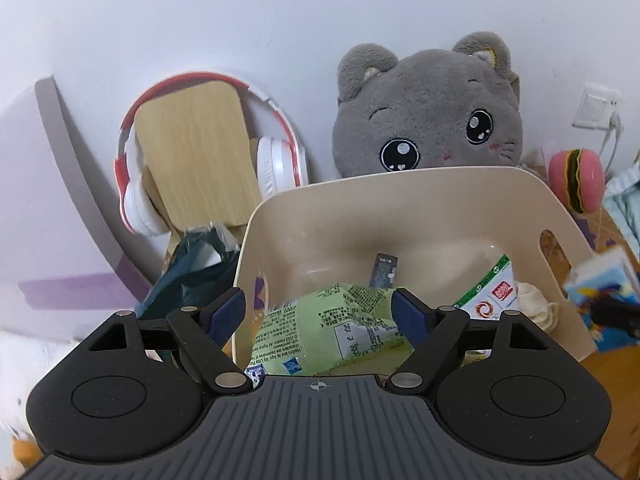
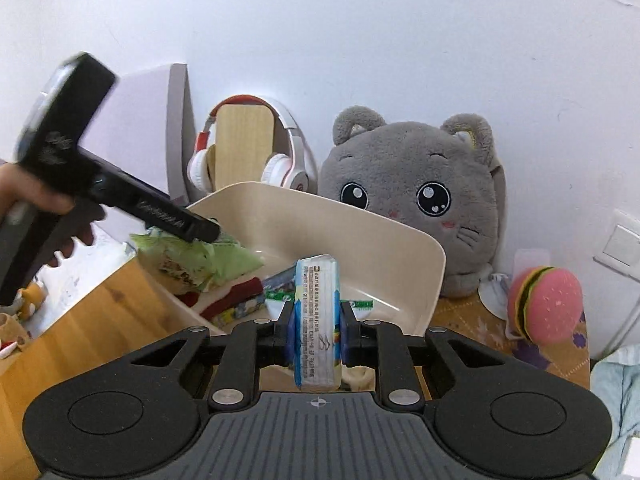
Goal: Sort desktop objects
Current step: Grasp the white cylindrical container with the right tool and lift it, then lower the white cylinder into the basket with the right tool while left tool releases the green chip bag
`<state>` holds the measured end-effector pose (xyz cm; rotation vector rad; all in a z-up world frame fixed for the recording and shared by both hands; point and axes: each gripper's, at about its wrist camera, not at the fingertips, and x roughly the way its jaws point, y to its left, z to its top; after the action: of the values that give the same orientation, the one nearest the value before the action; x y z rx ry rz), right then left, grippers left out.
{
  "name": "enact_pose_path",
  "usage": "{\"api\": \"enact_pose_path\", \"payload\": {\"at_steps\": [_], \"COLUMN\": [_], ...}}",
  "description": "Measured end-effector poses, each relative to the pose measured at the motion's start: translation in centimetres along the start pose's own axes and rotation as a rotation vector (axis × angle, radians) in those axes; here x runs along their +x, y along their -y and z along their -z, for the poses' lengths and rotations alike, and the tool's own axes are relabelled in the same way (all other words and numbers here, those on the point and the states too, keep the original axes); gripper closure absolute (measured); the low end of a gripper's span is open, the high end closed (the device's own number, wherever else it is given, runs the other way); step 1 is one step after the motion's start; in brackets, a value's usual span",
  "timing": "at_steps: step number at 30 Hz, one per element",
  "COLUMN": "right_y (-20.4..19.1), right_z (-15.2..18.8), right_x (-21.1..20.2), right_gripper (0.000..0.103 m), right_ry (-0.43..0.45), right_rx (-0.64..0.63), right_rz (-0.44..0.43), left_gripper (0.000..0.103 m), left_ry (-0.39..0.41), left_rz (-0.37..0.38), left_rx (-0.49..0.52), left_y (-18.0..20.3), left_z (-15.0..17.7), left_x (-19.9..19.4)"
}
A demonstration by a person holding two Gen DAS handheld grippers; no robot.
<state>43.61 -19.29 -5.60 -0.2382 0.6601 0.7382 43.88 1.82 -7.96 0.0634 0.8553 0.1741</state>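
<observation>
A cream plastic bin (image 1: 400,192) (image 2: 416,248) stands on the wooden desk and holds several snack packets. My left gripper (image 1: 318,312) is open, its jaws wide apart on either side of a light green packet (image 1: 332,328) that lies over the bin's near rim; the packet also shows in the right wrist view (image 2: 204,258). My right gripper (image 2: 318,328) is shut on a blue and white tissue pack (image 2: 318,320), held upright just in front of the bin; the pack shows blurred at the right in the left wrist view (image 1: 600,296).
A grey cat plush (image 1: 432,108) (image 2: 412,196) leans on the wall behind the bin. Red and white headphones (image 1: 208,148) (image 2: 248,152) hang on a wooden stand. A pink burger toy (image 2: 544,304) sits at the right. A dark bag (image 1: 192,264) lies left of the bin.
</observation>
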Motion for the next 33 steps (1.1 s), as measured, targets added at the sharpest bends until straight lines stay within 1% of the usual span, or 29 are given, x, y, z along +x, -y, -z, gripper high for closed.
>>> {"api": "enact_pose_path", "payload": {"at_steps": [3, 9, 18, 22, 23, 24, 25, 26, 28, 29, 31, 33], "right_y": [0.1, 0.3, 0.6, 0.9, 1.0, 1.0, 1.0, 1.0, 0.8, 0.7, 0.4, 0.1], "right_z": [-0.2, -0.3, 0.4, 0.6, 0.7, 0.8, 0.9, 1.0, 1.1, 1.1, 1.0, 0.8], "right_x": [1.6, 4.3, 6.0, 6.0, 6.0, 5.9, 5.7, 5.6, 5.1, 4.9, 4.4, 3.8], "right_gripper": [0.084, 0.083, 0.083, 0.082, 0.081, 0.071, 0.066, 0.064, 0.055, 0.054, 0.045, 0.041], "right_ry": [-0.02, -0.063, -0.126, -0.145, -0.147, -0.147, -0.145, -0.141, -0.13, -0.125, -0.11, -0.092], "right_rx": [0.002, 0.011, 0.021, 0.033, 0.038, 0.043, 0.044, 0.044, 0.043, 0.04, 0.034, 0.031], "right_rz": [0.011, 0.023, 0.057, 0.075, 0.077, 0.08, 0.085, 0.091, 0.099, 0.101, 0.111, 0.119], "left_gripper": [0.021, 0.021, 0.019, 0.014, 0.013, 0.012, 0.011, 0.011, 0.01, 0.01, 0.01, 0.009], "left_ry": [-0.012, -0.013, 0.017, 0.056, 0.066, 0.072, 0.074, 0.074, 0.077, 0.082, 0.084, 0.085], "left_rz": [0.002, -0.02, -0.06, -0.072, -0.074, -0.075, -0.073, -0.066, -0.057, -0.053, -0.043, -0.025], "left_rx": [-0.004, 0.009, 0.062, 0.096, 0.103, 0.108, 0.109, 0.107, 0.097, 0.091, 0.087, 0.079], "left_y": [-0.1, -0.1, 0.2, 0.5, 0.6, 0.6, 0.7, 0.7, 0.6, 0.5, 0.5, 0.5], "left_z": [0.0, 0.2, 0.4, 0.3, 0.3, 0.3, 0.2, 0.2, 0.2, 0.2, 0.1, 0.1], "left_x": [0.3, 0.7, 0.2, -0.4, -0.6, -0.7, -0.8, -0.9, -1.2, -1.4, -1.7, -2.1]}}
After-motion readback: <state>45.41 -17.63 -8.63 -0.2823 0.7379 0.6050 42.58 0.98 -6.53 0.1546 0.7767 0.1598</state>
